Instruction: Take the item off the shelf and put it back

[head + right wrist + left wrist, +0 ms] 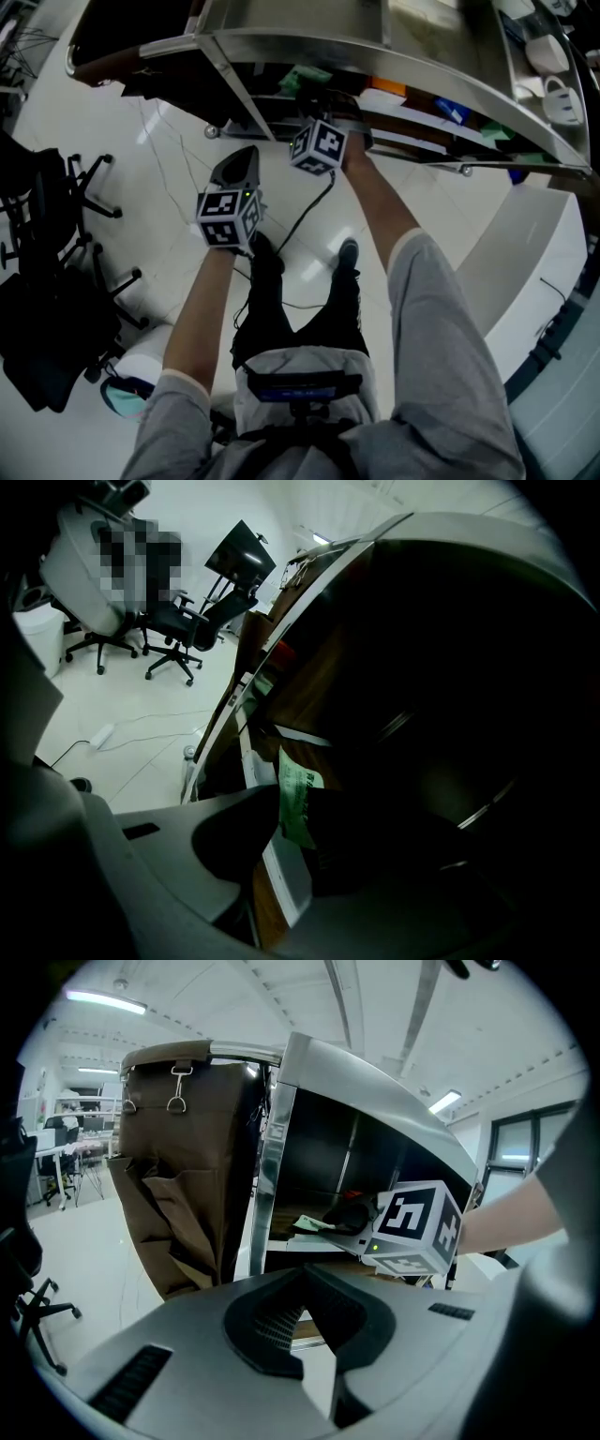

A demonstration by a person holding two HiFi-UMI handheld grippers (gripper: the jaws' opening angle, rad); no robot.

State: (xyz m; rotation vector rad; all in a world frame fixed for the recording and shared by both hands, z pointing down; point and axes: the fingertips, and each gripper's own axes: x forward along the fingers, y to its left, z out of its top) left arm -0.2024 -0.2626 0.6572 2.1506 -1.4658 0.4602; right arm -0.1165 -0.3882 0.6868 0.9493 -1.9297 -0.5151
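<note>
A metal-framed shelf (375,56) fills the top of the head view. My right gripper (311,99) reaches into it, with the marker cube (319,145) just outside the rim. In the right gripper view the right gripper (281,803) stands open, and a green packet (298,799) lies between the jaws on the wooden shelf board, over a white booklet (286,874). The green packet (305,77) also shows at the shelf's edge. My left gripper (246,154) hangs lower and left, outside the shelf. The left gripper (305,1274) is shut and holds nothing.
Orange and blue items (450,111) lie further right on the shelf. A brown bag (178,1147) hangs at the shelf's left side. Black office chairs (56,281) stand left, a white curved counter (525,253) right. A cable (300,220) runs across the floor by the person's feet.
</note>
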